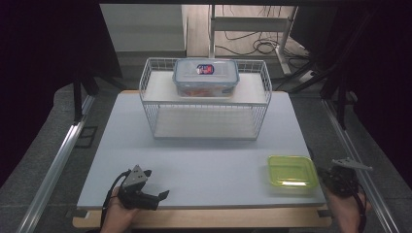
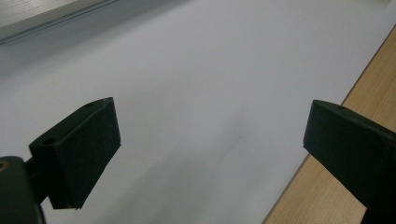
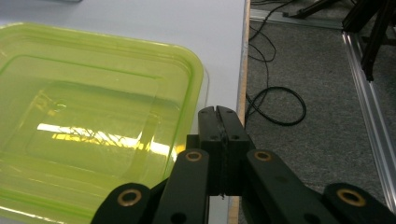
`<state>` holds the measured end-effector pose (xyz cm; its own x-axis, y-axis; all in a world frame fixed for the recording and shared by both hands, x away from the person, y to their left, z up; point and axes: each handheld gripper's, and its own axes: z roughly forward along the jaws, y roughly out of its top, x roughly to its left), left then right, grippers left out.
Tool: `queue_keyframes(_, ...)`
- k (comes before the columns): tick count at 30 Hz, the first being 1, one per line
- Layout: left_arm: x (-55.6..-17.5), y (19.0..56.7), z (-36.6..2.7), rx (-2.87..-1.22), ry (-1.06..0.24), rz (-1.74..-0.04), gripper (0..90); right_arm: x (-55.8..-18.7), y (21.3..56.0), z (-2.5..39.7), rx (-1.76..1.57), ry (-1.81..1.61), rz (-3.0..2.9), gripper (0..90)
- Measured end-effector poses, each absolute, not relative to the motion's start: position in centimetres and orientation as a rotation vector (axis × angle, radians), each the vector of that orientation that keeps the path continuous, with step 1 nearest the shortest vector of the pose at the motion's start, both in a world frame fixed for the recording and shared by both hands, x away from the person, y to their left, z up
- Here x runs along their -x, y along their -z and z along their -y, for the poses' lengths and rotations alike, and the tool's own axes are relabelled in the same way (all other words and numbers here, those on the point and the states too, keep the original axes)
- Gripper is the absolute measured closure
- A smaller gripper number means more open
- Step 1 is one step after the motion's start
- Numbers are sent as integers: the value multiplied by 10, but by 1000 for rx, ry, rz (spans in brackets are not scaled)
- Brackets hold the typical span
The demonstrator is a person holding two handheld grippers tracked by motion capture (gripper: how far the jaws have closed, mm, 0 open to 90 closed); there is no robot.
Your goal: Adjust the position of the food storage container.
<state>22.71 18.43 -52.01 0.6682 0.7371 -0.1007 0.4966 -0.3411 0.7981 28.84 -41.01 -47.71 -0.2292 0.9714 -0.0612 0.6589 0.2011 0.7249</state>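
Green container: shallow translucent plastic box (image 1: 291,172) at lower right of tabletop (image 1: 194,160), untouched.
Left tongs (image 1: 163,195): released, empty.
Right tongs (image 3: 219,126): clenched, empty; must open before any likely grasp.

Grey carpet floor (image 1: 48,145) w/ black cables (image 3: 275,105) beside a wood-edged table (image 1: 204,218) w/ pale top, metal rails (image 1: 53,170) either side, dark curtains (image 1: 43,58) flanking, dim room.
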Motion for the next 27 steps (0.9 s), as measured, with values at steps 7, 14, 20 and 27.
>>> queue_keyframes(7,-227,521,-184,-2021,-349,-957,42,-288,479,403,-1519,-825,-1999,894)
queue_keyframes(14,-228,521,-183,-2024,-346,-959,44,-290,481,384,-1494,-855,-2066,894)
queue_keyframes(20,-228,522,-183,-2023,-345,-961,45,-293,483,366,-1462,-872,-2115,894)
queue_keyframes(27,-229,522,-182,-2023,-339,-965,46,-298,483,348,-1426,-892,-2166,893)
